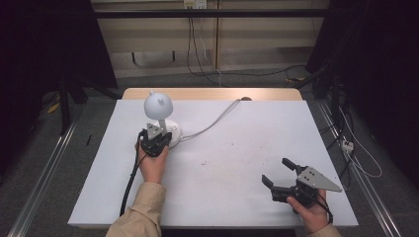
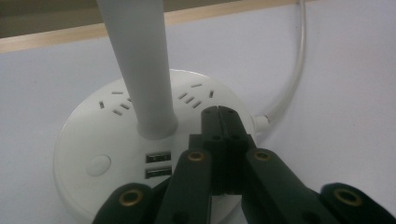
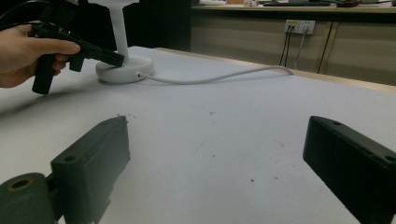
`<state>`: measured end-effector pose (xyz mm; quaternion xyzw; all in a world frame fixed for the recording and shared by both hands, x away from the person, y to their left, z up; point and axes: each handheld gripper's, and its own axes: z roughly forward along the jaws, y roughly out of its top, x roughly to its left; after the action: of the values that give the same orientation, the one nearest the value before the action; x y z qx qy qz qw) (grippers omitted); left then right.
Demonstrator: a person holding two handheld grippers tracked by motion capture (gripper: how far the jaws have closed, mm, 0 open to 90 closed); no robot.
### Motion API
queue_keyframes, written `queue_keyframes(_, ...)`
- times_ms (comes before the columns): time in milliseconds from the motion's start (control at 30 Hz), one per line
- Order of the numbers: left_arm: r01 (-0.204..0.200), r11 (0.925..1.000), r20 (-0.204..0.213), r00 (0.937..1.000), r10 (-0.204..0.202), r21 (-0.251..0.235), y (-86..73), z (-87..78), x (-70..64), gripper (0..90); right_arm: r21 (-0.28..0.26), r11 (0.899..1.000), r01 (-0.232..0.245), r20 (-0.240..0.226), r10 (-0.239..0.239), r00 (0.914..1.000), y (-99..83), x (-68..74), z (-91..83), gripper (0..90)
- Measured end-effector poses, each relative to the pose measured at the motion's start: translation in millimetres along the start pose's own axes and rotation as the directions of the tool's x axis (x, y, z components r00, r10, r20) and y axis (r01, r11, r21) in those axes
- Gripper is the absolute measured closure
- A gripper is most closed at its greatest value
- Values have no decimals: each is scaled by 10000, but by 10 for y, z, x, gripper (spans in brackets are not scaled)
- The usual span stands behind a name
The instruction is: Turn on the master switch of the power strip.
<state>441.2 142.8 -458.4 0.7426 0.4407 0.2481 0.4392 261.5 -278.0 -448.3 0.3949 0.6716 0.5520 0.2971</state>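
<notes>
Toward the desk's far left corner, left gripper [image 2: 218,112] jaws pressed together, gripping nothing, tips resting on the lamp base [image 2: 88,140] just right of the stem [image 2: 140,70]. Likely reaching for a control; round button [image 2: 98,165] near the USB ports [image 2: 158,164] untouched. Right gripper [image 1: 278,173] idles wide open, empty, near the desk's [image 1: 237,148] right front corner. No legible writing.
</notes>
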Motion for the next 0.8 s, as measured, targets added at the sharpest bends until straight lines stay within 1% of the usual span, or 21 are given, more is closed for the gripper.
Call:
queue_keyframes(33,-49,10000,36,10000,49,-4,-1,3,9,900,0,10000,0,0,0,10000,0,0,0,69)
queue_keyframes(67,-3,10000,36,10000,4,-57,-2,9,8,900,12,10000,-30,-1,30,10000,-5,-6,0,69)
queue_keyframes(133,-111,9999,-96,9999,111,-43,9,26,-24,900,34,10000,-32,5,32,10000,-9,-11,0,69)
queue_keyframes(167,-58,10000,-210,9998,58,-11,14,35,-48,900,26,10000,-49,22,49,10000,-10,-14,-3,69)
queue_keyframes(233,-72,10000,-283,9996,73,26,19,36,-58,900,19,10000,-45,29,45,10000,-8,-15,-7,69)
queue_keyframes(267,-208,9997,-274,9994,212,142,24,32,-57,900,-4,10000,-64,42,64,10000,-6,-15,-13,69)
queue_keyframes(300,-59,10000,-291,9996,61,57,21,31,-62,900,-4,10000,-64,42,64,10000,-6,-15,-13,69)
queue_keyframes(367,-51,9999,-215,9998,54,149,23,13,-64,900,1,10000,-76,49,76,10000,-8,-15,-19,69)
queue_keyframes(433,-28,9999,-186,9998,30,118,16,7,-62,900,2,10000,-57,30,57,10000,-12,-18,-18,68)
queue_keyframes(467,-192,9996,-251,9995,197,202,20,6,-65,900,7,10000,-64,24,64,10000,-12,-19,-16,68)
queue_keyframes(500,-247,9995,-298,9992,252,198,22,10,-76,900,-1,10000,-70,14,70,10000,-10,-18,-16,69)
queue_keyframes(600,-261,9994,-219,9994,266,230,14,13,-62,900,-40,10000,-46,10,46,10000,2,-17,-12,68)
queue_keyframes(633,-342,9990,-263,9990,349,274,15,11,-65,900,-56,10000,-42,5,42,10000,3,-15,-9,68)
queue_keyframes(700,-348,9991,-282,9990,355,241,13,12,-71,900,-34,10000,-10,3,10,10000,0,-9,-2,68)
queue_keyframes(733,-496,9983,-340,9981,506,297,21,10,-74,900,-26,10000,-6,-15,6,10000,0,-6,-1,68)
queue_keyframes(767,-539,9981,-322,9980,548,284,28,14,-79,900,-36,10000,5,-22,-5,10000,2,-5,-3,68)
queue_keyframes(800,-456,9985,-333,9984,466,300,26,10,-75,900,-59,10000,-4,-12,4,10000,5,-5,-8,68)
